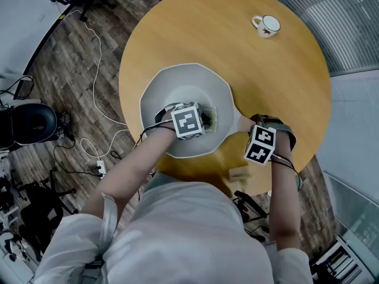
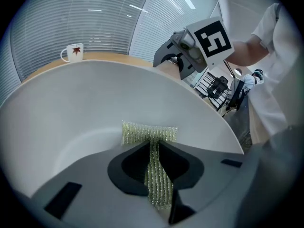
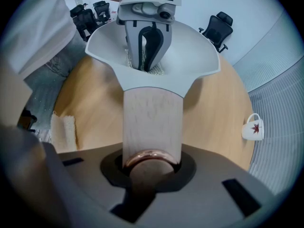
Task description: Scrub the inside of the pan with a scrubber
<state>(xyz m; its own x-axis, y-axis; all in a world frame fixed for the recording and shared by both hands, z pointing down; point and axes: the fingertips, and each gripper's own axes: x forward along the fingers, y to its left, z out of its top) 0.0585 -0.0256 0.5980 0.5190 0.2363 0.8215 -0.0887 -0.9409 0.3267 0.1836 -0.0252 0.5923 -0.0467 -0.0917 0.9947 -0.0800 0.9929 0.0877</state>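
The right tool [image 3: 152,170] was clamped on the end of the pan's handle [image 3: 153,122], pale wood with a copper ring, close to the desk's [image 1: 195,28] near edge. Only its view showed a pale cloth [image 3: 63,129] lying beside the handle. Farther in, the pan [image 1: 157,90], white with a faceted rim, sat on the near half of the round desk. The left tool [image 2: 154,148] reached into it, jaws narrow and pinching a yellow-green mesh scrubber [image 2: 149,133] whose free end lay against the pan's inner wall. Beyond, bare wood lay open as far as a white cup [image 1: 267,24] near the far edge. Its red leaf mark showed clearly only in the tool views.
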